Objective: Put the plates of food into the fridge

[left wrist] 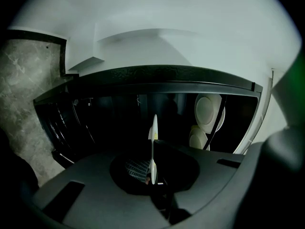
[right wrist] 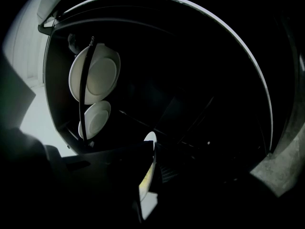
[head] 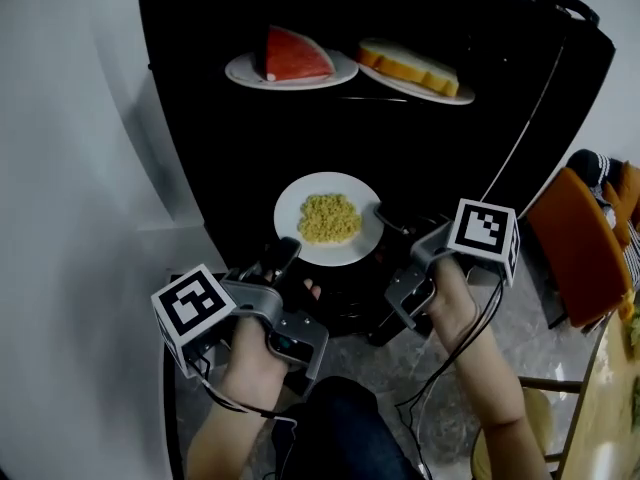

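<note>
Together we hold the noodle plate (head: 291, 211) inside the open fridge (head: 225, 158), below a watermelon plate (head: 241, 69) and a bread plate (head: 388, 82). The left gripper (head: 287, 254) and right gripper (head: 386, 215) have fingers clamped on its opposite rims.

plate (head: 292, 200): is looking like white glazed ceramic, smooth and faintly shiny.
fridge (head: 210, 118): is showing smooth black surfaces.
floor (head: 520, 313): is showing grey veined stone, polished.
left gripper (head: 284, 256): is showing matt grey plastic.
right gripper (head: 383, 213): is showing the same matt grey plastic.
chair (head: 580, 248): is showing an orange matt covering.
</note>
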A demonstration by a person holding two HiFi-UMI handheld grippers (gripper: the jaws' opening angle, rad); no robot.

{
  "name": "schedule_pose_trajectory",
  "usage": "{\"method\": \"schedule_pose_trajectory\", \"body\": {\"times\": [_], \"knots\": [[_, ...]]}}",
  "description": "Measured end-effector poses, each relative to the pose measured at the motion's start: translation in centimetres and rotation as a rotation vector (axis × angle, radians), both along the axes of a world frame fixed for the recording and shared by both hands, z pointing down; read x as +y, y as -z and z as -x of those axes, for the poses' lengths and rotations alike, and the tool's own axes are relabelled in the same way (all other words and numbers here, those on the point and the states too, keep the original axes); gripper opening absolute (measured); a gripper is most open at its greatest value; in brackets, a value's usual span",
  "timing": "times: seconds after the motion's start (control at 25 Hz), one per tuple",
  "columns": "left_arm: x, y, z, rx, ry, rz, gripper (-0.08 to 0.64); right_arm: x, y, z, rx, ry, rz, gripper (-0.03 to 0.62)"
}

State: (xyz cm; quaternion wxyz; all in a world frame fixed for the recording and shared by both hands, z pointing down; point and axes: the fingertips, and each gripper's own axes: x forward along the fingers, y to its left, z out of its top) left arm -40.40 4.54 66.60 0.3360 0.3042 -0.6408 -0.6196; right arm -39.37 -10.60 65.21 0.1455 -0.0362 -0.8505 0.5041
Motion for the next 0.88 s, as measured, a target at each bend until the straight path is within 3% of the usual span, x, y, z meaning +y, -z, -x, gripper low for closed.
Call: {"method": "schedule_pose_trajectory", "body": {"times": [0.28,0.52,0.76,0.88], "knots": [[-0.7,0.5,0.0,0.045,0.014,-0.053,0.017,-0.4,-0.6,0.5,0.028,-0.001,-0.092,0.025],[-1.0,-0.6,0.3,0.07,0.027,-0.092,0.018,-0.8,-1.5,1.2,0.075,-0.043,-0.26,0.035],[-0.8,-0.6,1.3,0.084,0.057,-0.135,0.018,-1.5,-0.3,-0.5,-0.046,-0.088,-0.346,0.081],[-0.7,-0.6,2.0,0.081,0.076,-0.145,0.018,-0.6,0.5,-2.6,-0.179,-0.09,-0.431,0.078]]}}
